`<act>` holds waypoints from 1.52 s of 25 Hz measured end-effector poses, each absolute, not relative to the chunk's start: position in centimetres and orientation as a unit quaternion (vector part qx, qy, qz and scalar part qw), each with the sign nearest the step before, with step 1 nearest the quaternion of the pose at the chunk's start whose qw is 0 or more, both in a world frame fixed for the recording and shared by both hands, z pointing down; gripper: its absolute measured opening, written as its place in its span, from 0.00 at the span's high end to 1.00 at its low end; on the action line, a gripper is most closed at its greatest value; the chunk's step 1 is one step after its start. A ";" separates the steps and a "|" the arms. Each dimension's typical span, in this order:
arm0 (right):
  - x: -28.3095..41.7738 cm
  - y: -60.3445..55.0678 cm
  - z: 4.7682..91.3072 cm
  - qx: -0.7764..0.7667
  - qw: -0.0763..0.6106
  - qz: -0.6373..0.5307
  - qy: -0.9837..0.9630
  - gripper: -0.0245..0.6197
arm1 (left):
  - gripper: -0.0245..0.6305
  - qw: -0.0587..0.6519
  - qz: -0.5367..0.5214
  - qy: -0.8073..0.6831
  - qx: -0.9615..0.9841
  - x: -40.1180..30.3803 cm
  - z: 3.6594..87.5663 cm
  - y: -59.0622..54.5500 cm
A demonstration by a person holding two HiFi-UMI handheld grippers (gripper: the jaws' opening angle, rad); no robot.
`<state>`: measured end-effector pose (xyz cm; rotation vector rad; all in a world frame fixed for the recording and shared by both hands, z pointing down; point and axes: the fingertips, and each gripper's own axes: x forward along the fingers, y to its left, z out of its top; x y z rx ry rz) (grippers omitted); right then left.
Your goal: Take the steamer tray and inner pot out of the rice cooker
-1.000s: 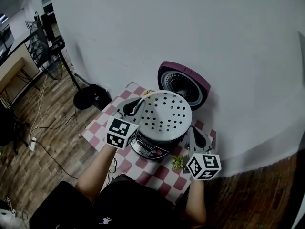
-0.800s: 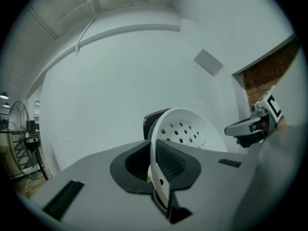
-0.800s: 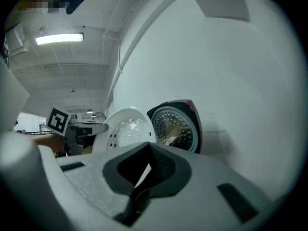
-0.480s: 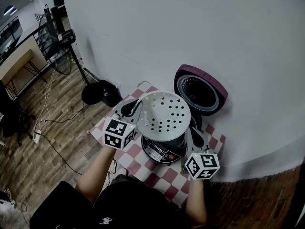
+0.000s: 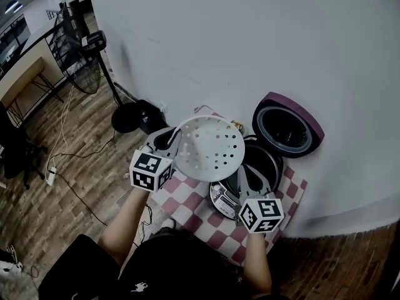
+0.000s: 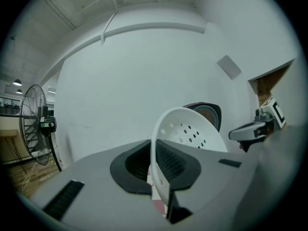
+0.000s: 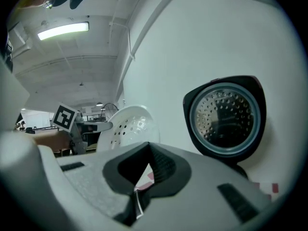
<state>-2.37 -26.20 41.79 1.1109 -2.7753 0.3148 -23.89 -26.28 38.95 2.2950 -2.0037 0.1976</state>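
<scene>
left tongs (image 6: 155,172) clamped on steamer tray (image 5: 209,147) rim; right tongs (image 7: 144,172) closed, empty; tray off to their left

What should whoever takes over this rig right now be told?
Left gripper: shut on the rim of the white steamer tray, holding it in the air, up and to the left of the rice cooker.
Right gripper: shut, with nothing in it, at the cooker's front right edge.
Inner pot: sits in the cooker; the lid stands open.
Done: the tray is out of the cooker.
Left: set the tray down, then lift out the inner pot.
</scene>
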 end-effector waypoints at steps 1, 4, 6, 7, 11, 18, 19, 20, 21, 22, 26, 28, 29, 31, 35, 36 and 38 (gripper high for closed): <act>-3.2 -26.1 41.9 0.369 0.070 0.105 -0.921 0.96 | 0.93 0.048 0.065 -0.656 0.750 -24.8 39.2 -26.2; -5.6 -25.8 42.1 0.369 0.077 0.105 -0.920 0.96 | 0.93 0.056 0.071 -0.660 0.746 -27.7 40.1 -26.1; -6.9 -25.6 42.3 0.368 0.082 0.106 -0.920 0.96 | 0.93 0.064 0.078 -0.661 0.743 -29.5 41.0 -26.0; -7.5 -25.5 42.5 0.368 0.084 0.106 -0.920 0.96 | 0.93 0.068 0.081 -0.662 0.742 -30.3 41.5 -25.9; -9.9 -25.5 43.0 0.369 0.093 0.106 -0.919 0.96 | 0.93 0.082 0.086 -0.664 0.738 -33.1 43.3 -25.9; -14.4 -24.8 45.0 0.367 0.117 0.112 -0.916 0.96 | 0.93 0.120 0.090 -0.660 0.736 -36.9 47.2 -26.2; -15.0 -24.7 45.4 0.366 0.120 0.114 -0.916 0.96 | 0.93 0.127 0.089 -0.657 0.738 -37.3 47.8 -26.3; -15.7 -24.6 45.8 0.366 0.124 0.115 -0.915 0.96 | 0.93 0.134 0.089 -0.654 0.739 -37.6 48.5 -26.5; -16.3 -24.4 46.2 0.365 0.129 0.116 -0.915 0.96 | 0.93 0.142 0.089 -0.650 0.741 -37.9 49.2 -26.6; -16.9 -24.2 46.7 0.365 0.133 0.118 -0.914 0.96 | 0.93 0.150 0.090 -0.647 0.742 -38.2 49.9 -26.6; -18.6 -23.4 49.0 0.365 0.152 0.138 -0.908 0.96 | 0.93 0.180 0.099 -0.633 0.746 -38.9 53.0 -26.8; -19.2 -23.2 50.3 0.366 0.163 0.147 -0.904 0.96 | 0.93 0.194 0.106 -0.627 0.747 -39.2 54.7 -27.0; -19.4 -23.1 50.9 0.368 0.168 0.153 -0.902 0.96 | 0.93 0.201 0.110 -0.623 0.748 -39.2 55.6 -27.1; -19.6 -22.9 52.2 0.371 0.178 0.165 -0.896 0.96 | 0.93 0.216 0.117 -0.617 0.748 -39.2 57.5 -27.3; -19.6 -22.7 54.5 0.382 0.199 0.178 -0.885 0.96 | 0.93 0.242 0.128 -0.604 0.748 -38.7 60.6 -27.4; -19.5 -22.7 55.1 0.384 0.205 0.180 -0.882 0.96 | 0.93 0.246 0.131 -0.601 0.749 -38.6 61.3 -27.4; -19.3 -22.6 56.3 0.389 0.217 0.186 -0.876 0.96 | 0.93 0.253 0.137 -0.595 0.750 -38.2 62.5 -27.7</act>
